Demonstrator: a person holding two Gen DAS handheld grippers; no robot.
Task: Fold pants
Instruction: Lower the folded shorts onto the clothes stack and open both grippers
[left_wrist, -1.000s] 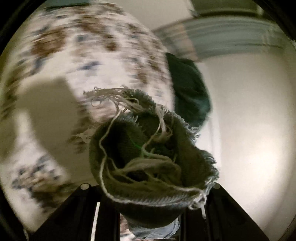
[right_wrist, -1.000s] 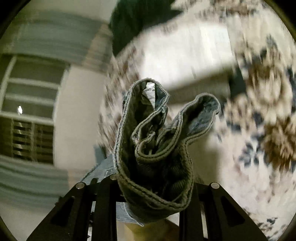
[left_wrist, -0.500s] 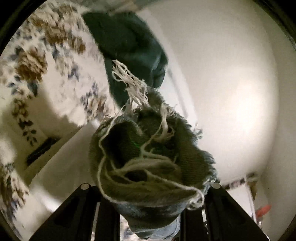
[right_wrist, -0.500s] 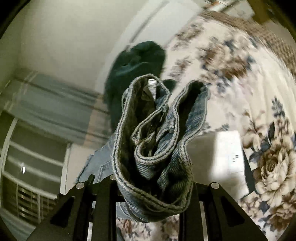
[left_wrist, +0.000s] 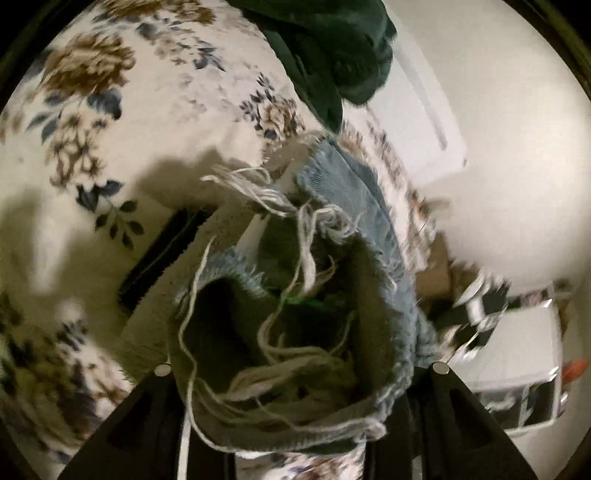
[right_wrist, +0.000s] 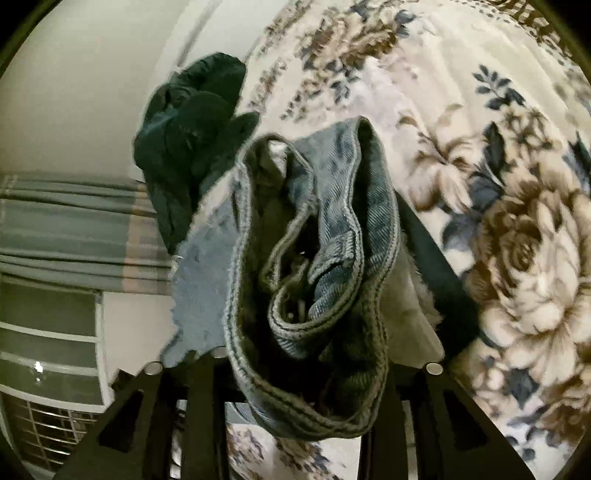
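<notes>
A floral bedspread (left_wrist: 155, 110), cream with brown roses and blue leaves, spreads out beyond both claws, ahead and to the left of the left one and ahead and to the right (right_wrist: 517, 240) of the right one. A dark green garment (left_wrist: 332, 48) lies bunched on it, far ahead of the left claw and ahead and to the left (right_wrist: 192, 147) of the right claw. The denim pants (left_wrist: 295, 350) are held up off the bedspread between the two claws. The left gripper (left_wrist: 295, 432) is clamped tight on a frayed leg hem, whose loose white threads (left_wrist: 258, 192) trail forward just past its tips, with pale blue denim running up to the right of them. The right gripper (right_wrist: 295, 417) is closed hard on the stitched waistband (right_wrist: 314, 258), which stands up in doubled loops directly in front of it; more blue denim hangs to its left. A dark flat object (left_wrist: 162, 251) lies on the bedspread ahead-left of the left claw, too blurred to name. A grey curtain (right_wrist: 66, 229) hangs far left of the right claw.
</notes>
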